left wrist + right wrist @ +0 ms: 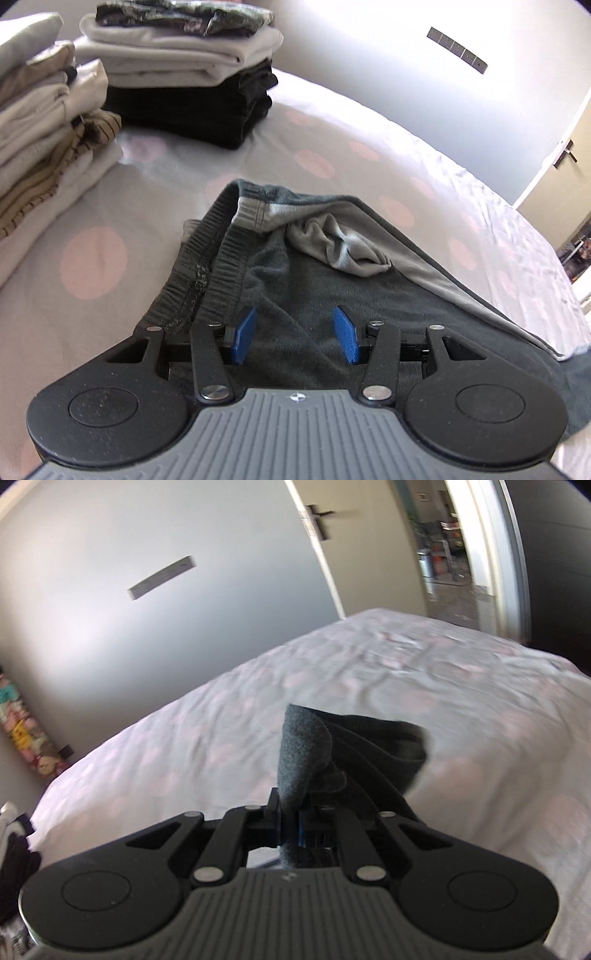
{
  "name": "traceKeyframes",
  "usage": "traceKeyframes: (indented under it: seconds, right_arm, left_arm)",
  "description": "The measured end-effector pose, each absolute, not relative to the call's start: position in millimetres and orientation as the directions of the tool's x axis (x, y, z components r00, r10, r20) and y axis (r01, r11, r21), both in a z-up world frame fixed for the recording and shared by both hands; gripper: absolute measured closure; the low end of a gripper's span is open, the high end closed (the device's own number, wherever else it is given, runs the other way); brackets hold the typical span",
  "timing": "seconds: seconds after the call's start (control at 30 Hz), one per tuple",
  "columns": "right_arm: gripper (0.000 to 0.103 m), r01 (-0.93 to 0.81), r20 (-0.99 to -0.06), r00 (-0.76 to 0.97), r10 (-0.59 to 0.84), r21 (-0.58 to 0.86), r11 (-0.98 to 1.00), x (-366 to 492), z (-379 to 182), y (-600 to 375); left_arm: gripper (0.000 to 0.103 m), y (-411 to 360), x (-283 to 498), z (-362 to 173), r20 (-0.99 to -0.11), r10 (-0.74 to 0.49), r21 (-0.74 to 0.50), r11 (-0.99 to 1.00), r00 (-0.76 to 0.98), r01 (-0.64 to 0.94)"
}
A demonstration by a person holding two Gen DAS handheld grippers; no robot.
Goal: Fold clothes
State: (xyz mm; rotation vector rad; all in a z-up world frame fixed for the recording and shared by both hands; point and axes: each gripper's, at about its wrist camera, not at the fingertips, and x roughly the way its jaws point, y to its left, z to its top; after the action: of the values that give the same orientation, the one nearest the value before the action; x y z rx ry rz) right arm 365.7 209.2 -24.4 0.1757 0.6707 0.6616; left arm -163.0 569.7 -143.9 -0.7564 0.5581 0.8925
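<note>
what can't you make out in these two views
- Left wrist: the near end of the grey garment is hidden under the left tool.
- Right wrist: which part of the fabric the right tool grips; motion blur.
- Right wrist: the room beyond the doorway is too small.

A bed with a white sheet dotted in pale pink (314,162) carries dark grey sweatpants (295,280) at centre and, upper left, two folded stacks (184,74), apparently clothes.

A pink-dotted bedsheet (258,162), grey wall (110,635), and open door (317,554).
</note>
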Motion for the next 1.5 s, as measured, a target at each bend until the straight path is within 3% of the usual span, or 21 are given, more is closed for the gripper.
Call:
traceKeyframes:
  seconds: [0.13,0.3,0.4,0.73,1.0,1.13,1.27,1.33,1.4,1.5]
  right_arm:
    - [0.094,-0.585,-0.498,0.548,0.672,0.347,0.733,324,0,262]
    - [0.094,-0.68,-0.48,0.469,0.741,0.339,0.65,263,21,333]
    - [0.094,-0.74,-0.467,0.398,0.79,0.345,0.577,220,28,376]
    - [0.094,-0.871,-0.474,0.099,0.875,0.384,0.307,67,-2,513]
    - [0.094,-0.977,-0.678,-0.088,0.73,0.2,0.068,-47,-91,550]
    - [0.093,-0.996,-0.742,-0.076,0.666,0.089,-0.014,-74,-129,546]
    - [0.084,-0.993,-0.752,-0.092,0.652,0.119,-0.003,-70,-142,541]
    - [0.069,-0.991,-0.755,-0.109,0.646,0.137,-0.007,-67,-140,536]
    - [0.062,-0.991,-0.752,-0.109,0.65,0.137,-0.007,-65,-136,526]
    - [0.058,-0.993,-0.739,-0.082,0.669,0.12,0.011,-56,-128,505]
  left_arm:
    - [0.048,584,-185,-142,-0.689,0.454,-0.437,0.361,0.565,-0.824]
    - [0.05,602,-225,-135,-0.602,0.459,-0.584,0.306,0.653,-0.752]
    - [0.057,610,-240,-139,-0.577,0.451,-0.643,0.263,0.68,-0.72]
    - [0.062,628,-268,-152,-0.56,0.445,-0.718,0.16,0.699,-0.677]
    - [0.062,636,-282,-149,-0.542,0.458,-0.738,0.141,0.704,-0.66]
    - [0.05,637,-277,-148,-0.548,0.436,-0.737,0.153,0.714,-0.659]
    - [0.044,634,-271,-144,-0.55,0.422,-0.721,0.194,0.72,-0.665]
    - [0.043,631,-265,-139,-0.544,0.42,-0.704,0.242,0.727,-0.667]
    - [0.043,626,-257,-132,-0.536,0.418,-0.679,0.302,0.734,-0.669]
    - [0.043,616,-240,-121,-0.524,0.407,-0.622,0.416,0.748,-0.663]
